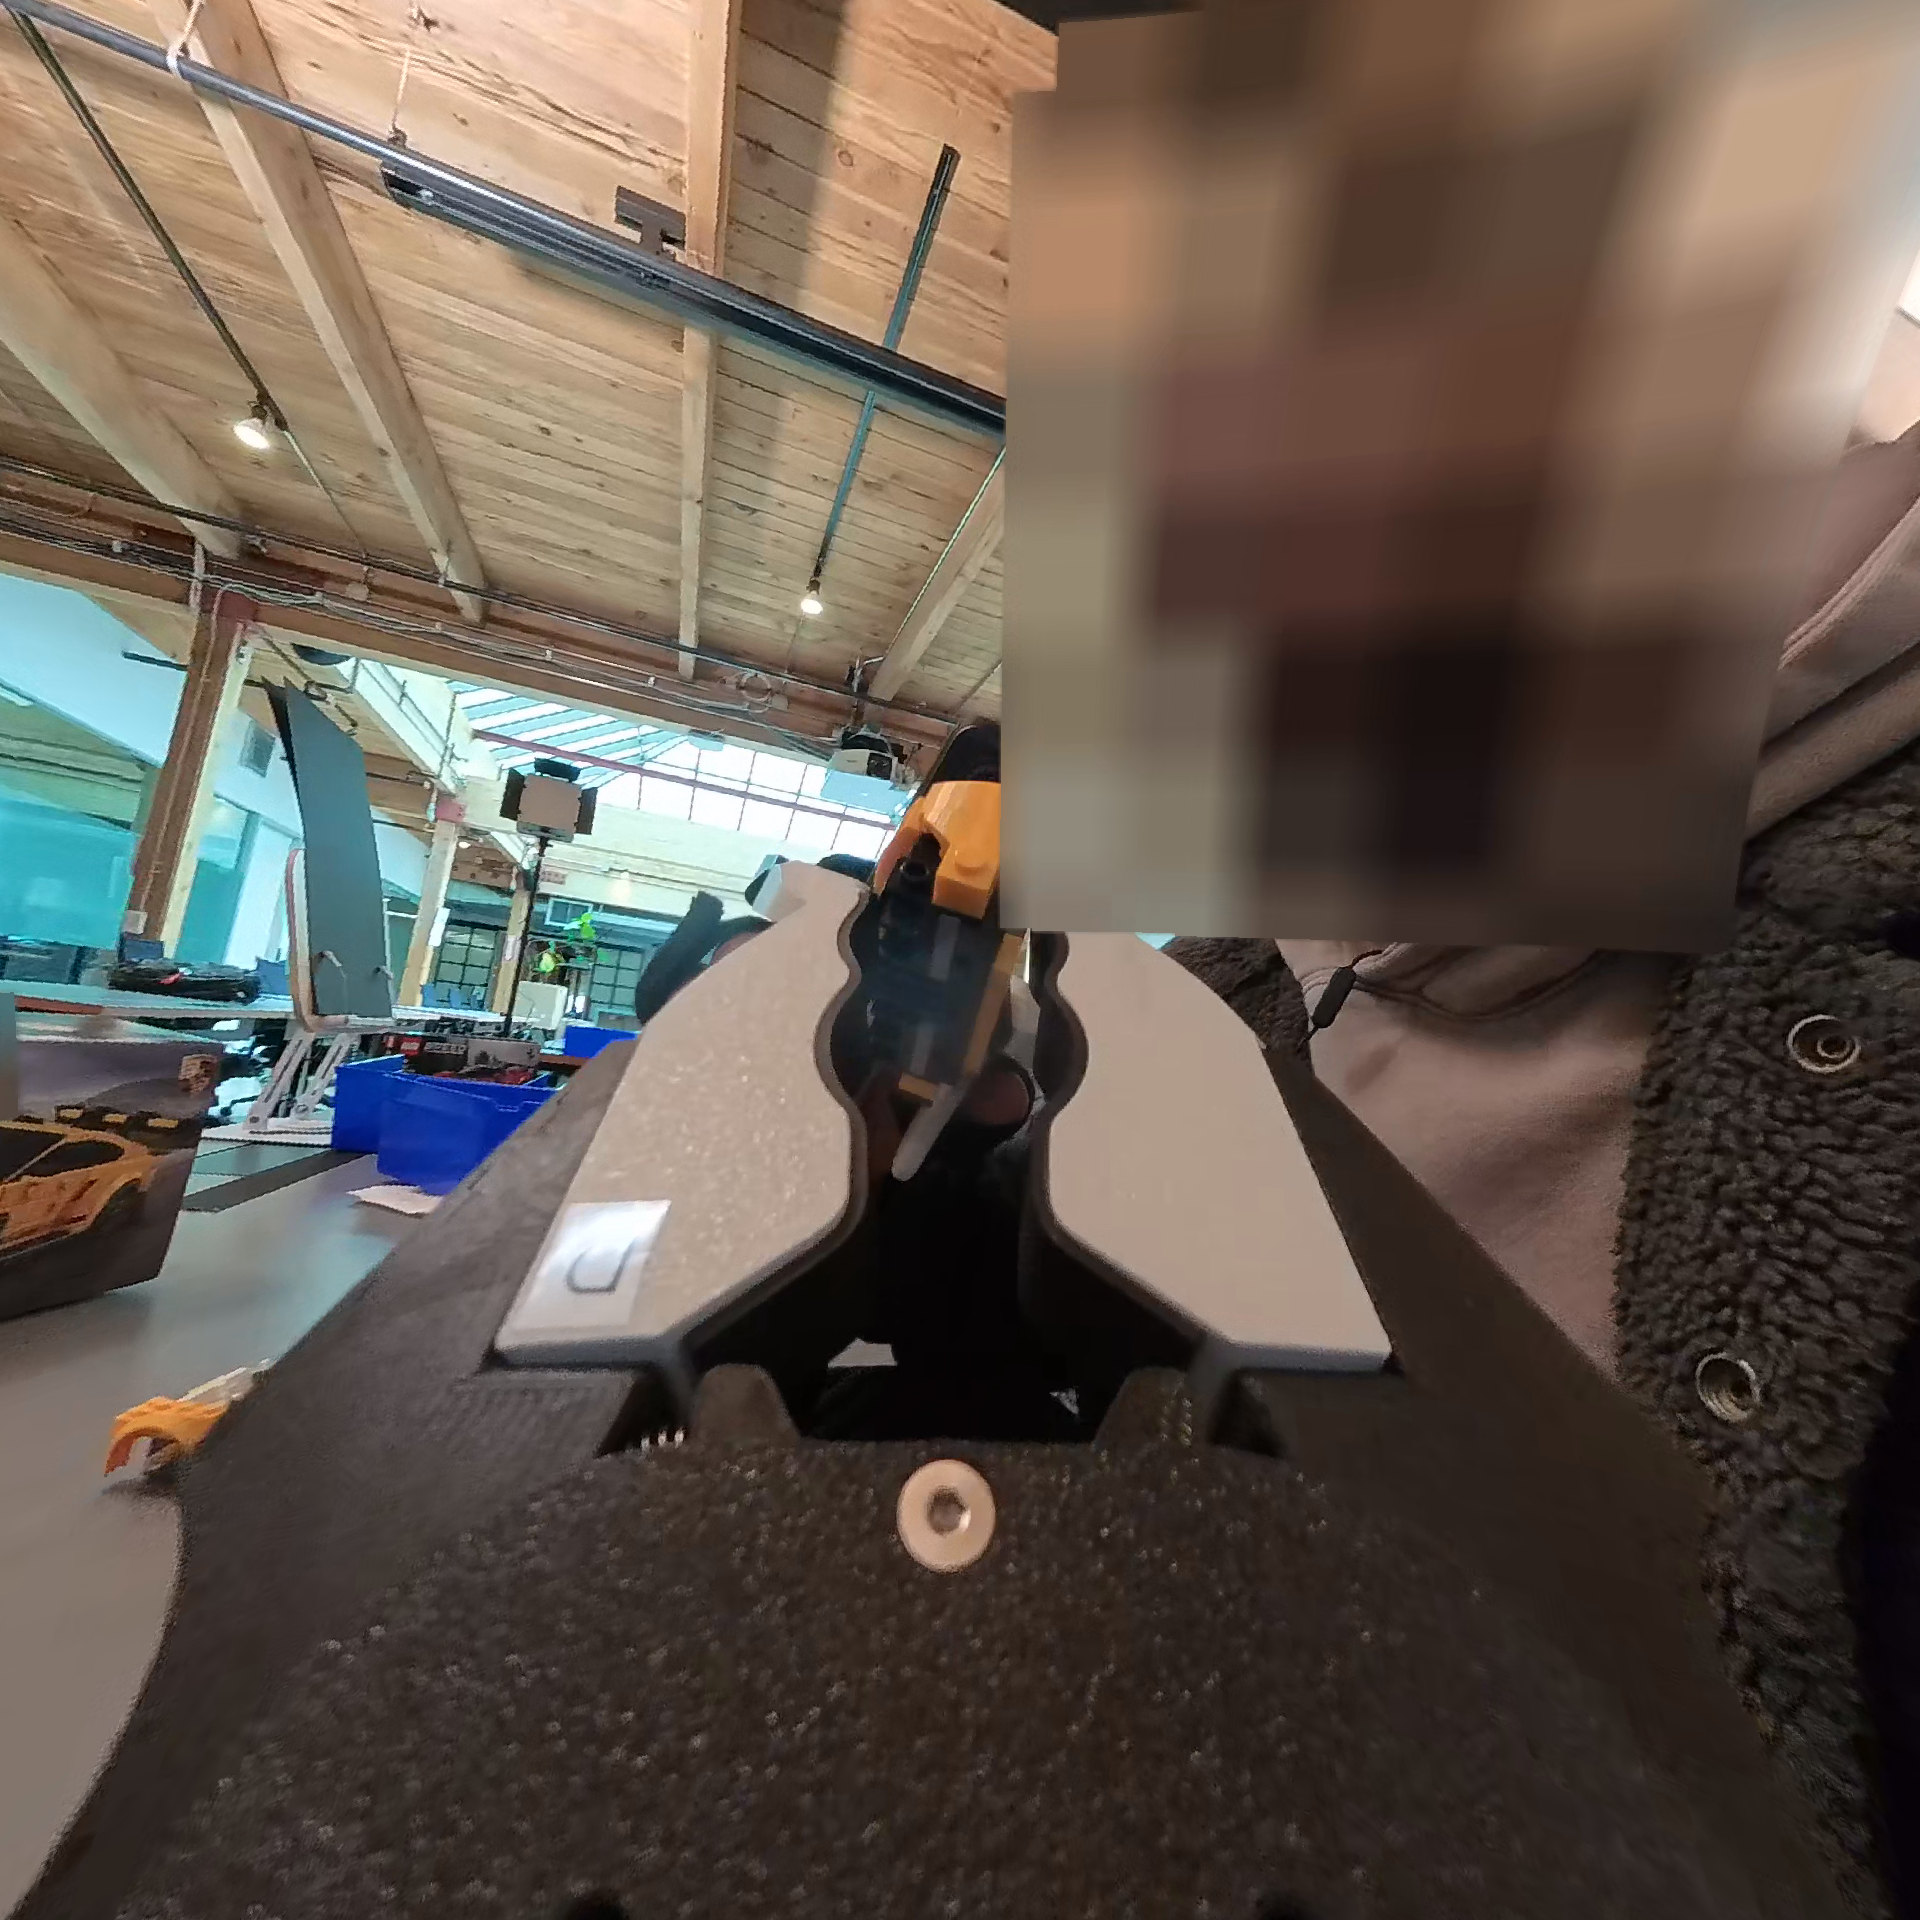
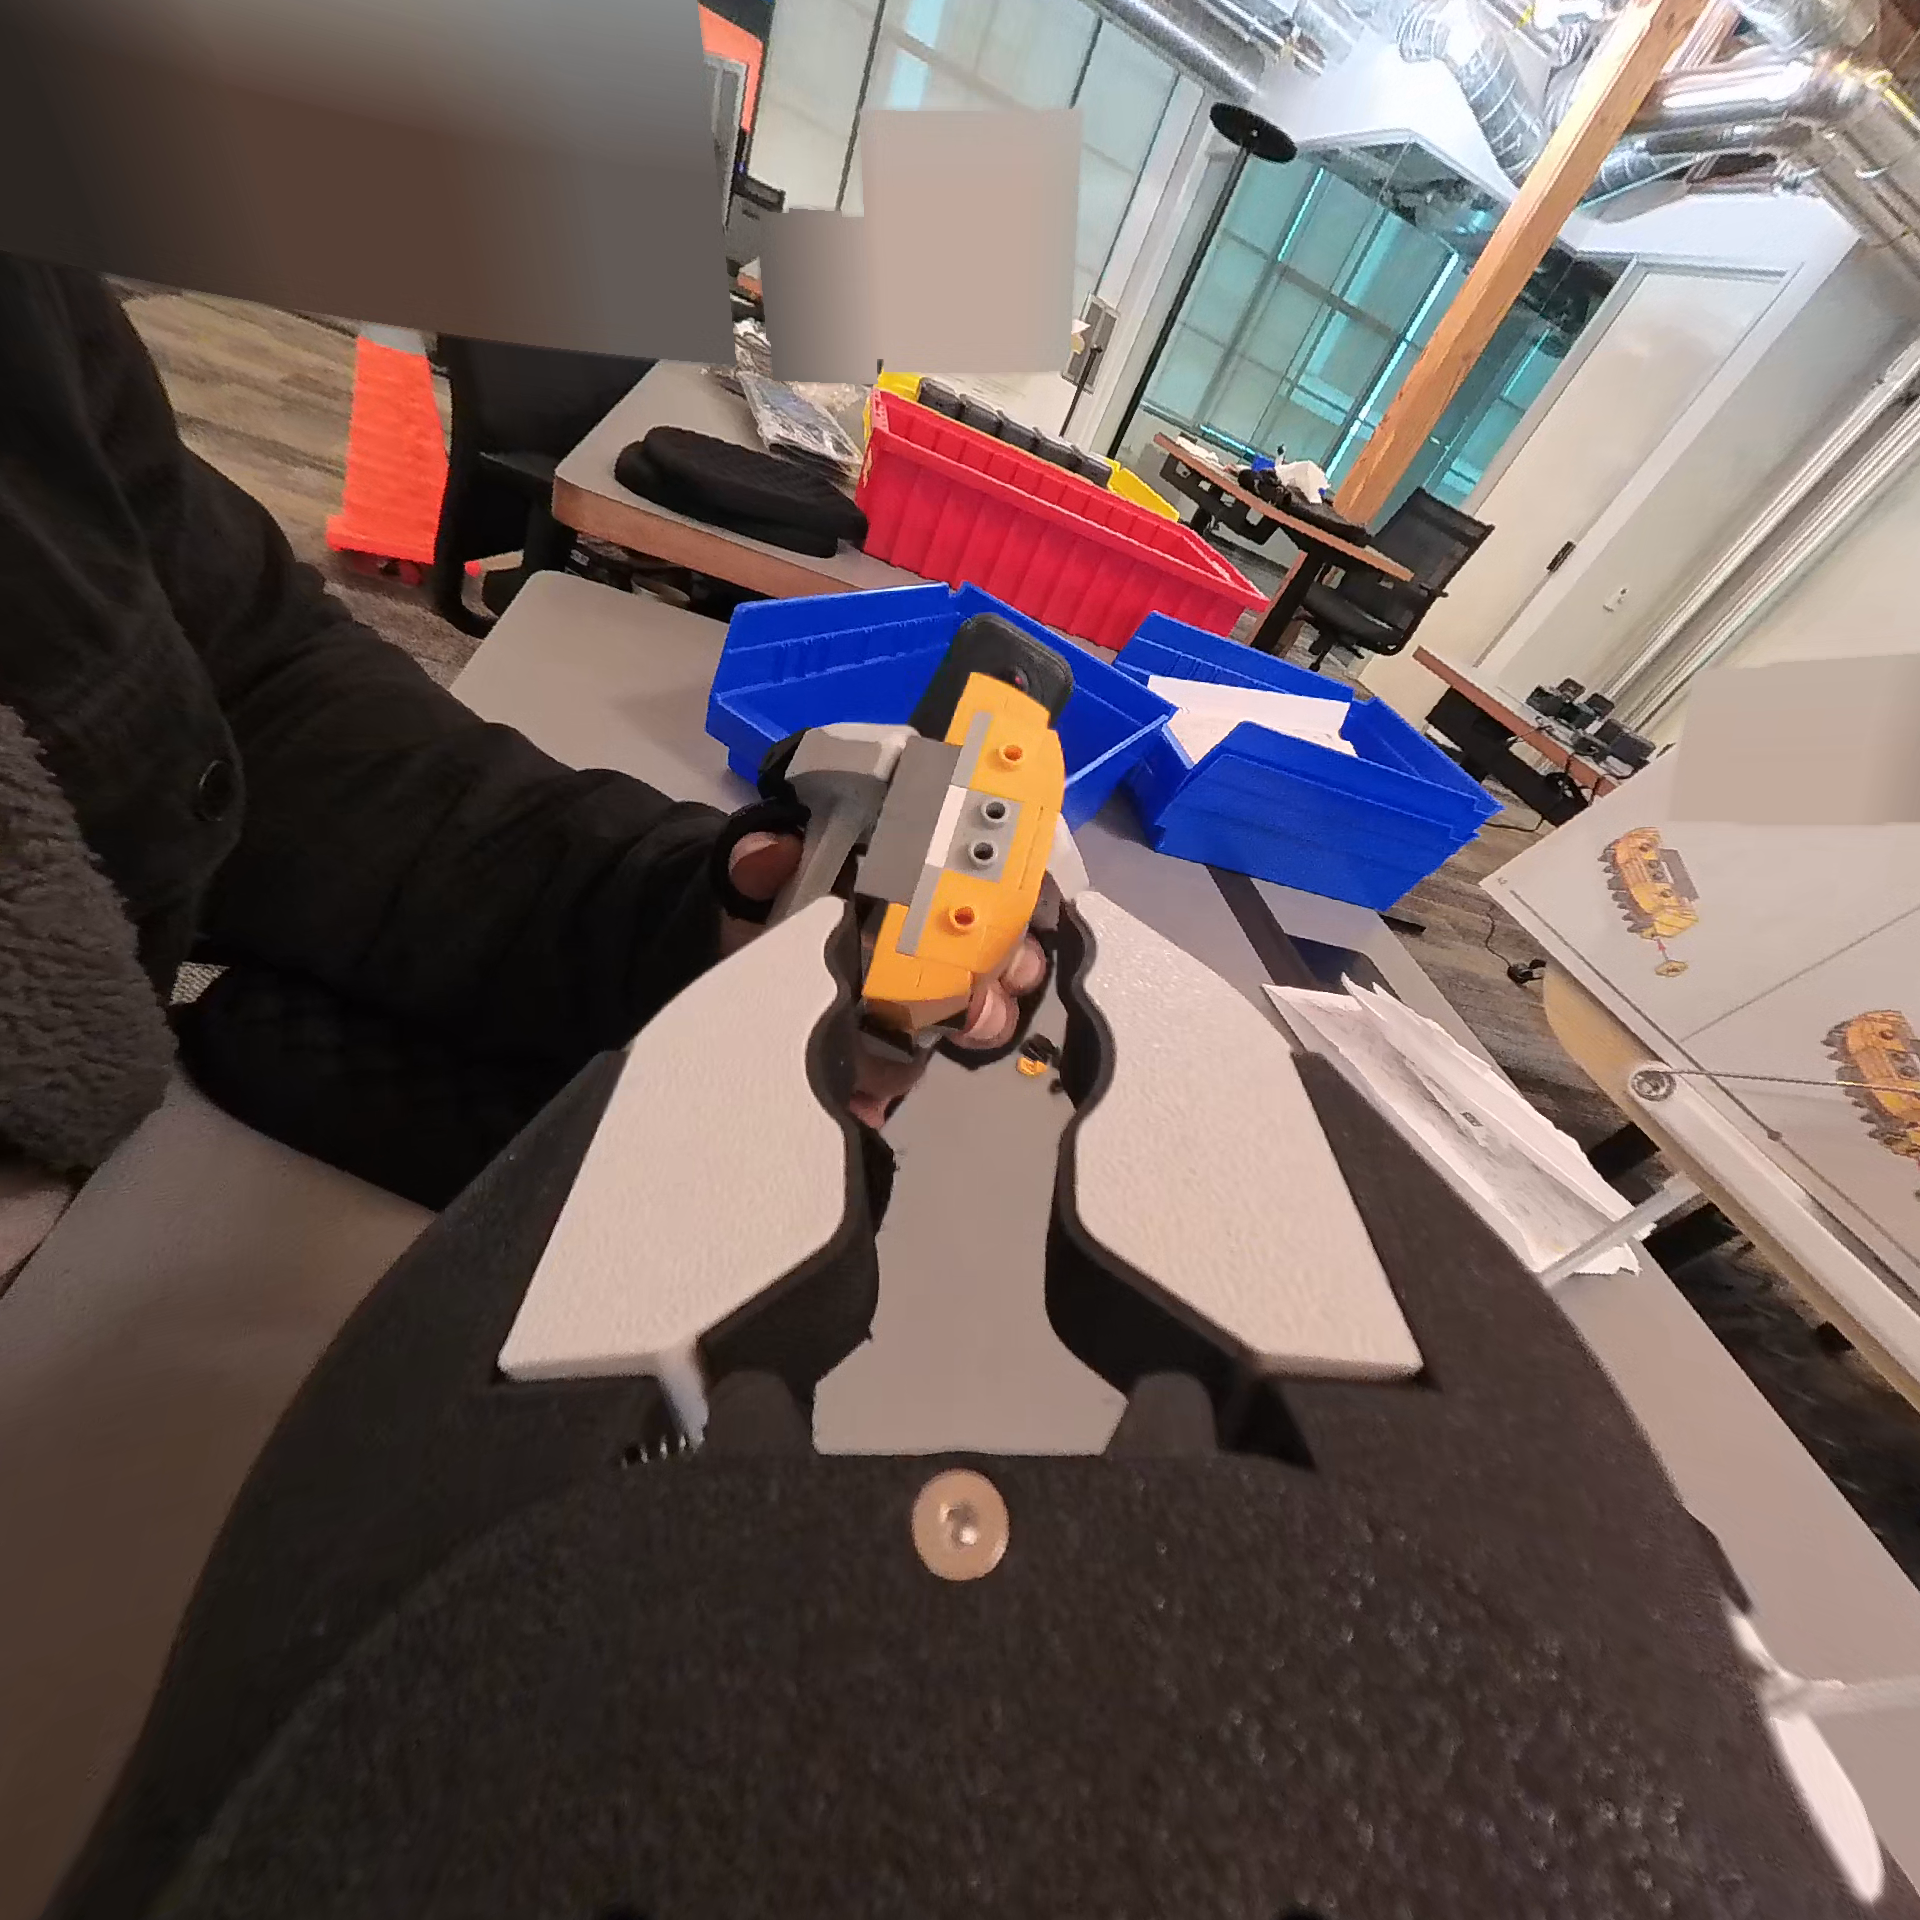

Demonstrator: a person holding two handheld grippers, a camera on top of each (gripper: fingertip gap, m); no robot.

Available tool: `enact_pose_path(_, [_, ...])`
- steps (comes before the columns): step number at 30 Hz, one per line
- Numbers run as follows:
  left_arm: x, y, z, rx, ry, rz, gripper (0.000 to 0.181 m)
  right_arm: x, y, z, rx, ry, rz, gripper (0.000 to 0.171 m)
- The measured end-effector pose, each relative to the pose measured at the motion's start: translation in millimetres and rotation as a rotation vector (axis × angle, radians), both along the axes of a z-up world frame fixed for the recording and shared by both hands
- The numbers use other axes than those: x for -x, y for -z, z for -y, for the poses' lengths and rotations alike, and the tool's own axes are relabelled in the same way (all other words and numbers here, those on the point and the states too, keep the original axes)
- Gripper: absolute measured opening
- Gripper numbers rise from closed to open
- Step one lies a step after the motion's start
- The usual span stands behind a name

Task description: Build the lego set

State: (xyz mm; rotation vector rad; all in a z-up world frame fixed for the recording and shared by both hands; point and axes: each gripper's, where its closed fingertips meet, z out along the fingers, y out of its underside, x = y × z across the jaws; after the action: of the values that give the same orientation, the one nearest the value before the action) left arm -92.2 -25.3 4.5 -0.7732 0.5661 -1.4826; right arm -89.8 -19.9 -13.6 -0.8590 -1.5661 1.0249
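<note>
I've got the orange lego car body (image 2: 961, 883) up off the grey table (image 2: 582, 665), between both grippers. Left gripper (image 1: 951, 966) is closed on it w/ its tips; the right wrist view shows those grey tips clamped on the model's left side. Right gripper (image 2: 961, 935) is part open, tips either side of the model's near end; can't tell if they touch. Blue bins (image 2: 1299, 790) sit behind, instruction sheet (image 2: 1766, 935) to the right. A loose orange piece (image 1: 166, 1429) lies on the table.
</note>
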Motion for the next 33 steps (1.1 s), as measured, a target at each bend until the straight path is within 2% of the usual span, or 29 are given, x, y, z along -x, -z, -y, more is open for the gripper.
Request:
enact_pose_path(4, [-4.8, 9.3, -7.2, -0.009, -0.093, -0.111, 0.028, -2.2, 4.9, -5.0, -0.036, 0.001, 0.032, 0.036])
enact_pose_path(11, [-19.8, 49.5, -38.0, -0.115, -0.481, -0.528, 0.028, -10.8, 44.7, -38.9, -0.3, 0.076, 0.235, 0.032])
enact_pose_path(16, [-24.2, 63.5, -45.7, -0.209, -0.621, -0.695, 0.028, -11.2, 58.3, -46.4, -0.416, 0.035, 0.175, 0.031])
enact_pose_path(22, [-34.8, 80.4, -48.9, -0.245, -0.638, -0.818, 0.031, -20.0, 72.8, -50.1, -0.413, 0.037, -0.009, 0.031])
enact_pose_path(28, [-39.2, 102.9, -53.7, -0.23, -0.617, -0.929, 0.027, -29.0, 89.8, -51.1, -0.333, 0.016, 0.028, 0.03])
enact_pose_path(31, [-37.4, 111.0, -60.5, -0.265, -0.691, -1.031, 0.026, -27.6, 100.6, -59.6, -0.277, 0.041, 0.089, 0.03])
enact_pose_path(33, [-31.6, 121.7, -69.8, -0.307, -0.789, -1.161, 0.026, -29.9, 114.6, -71.2, -0.223, 0.07, 0.188, 0.033])
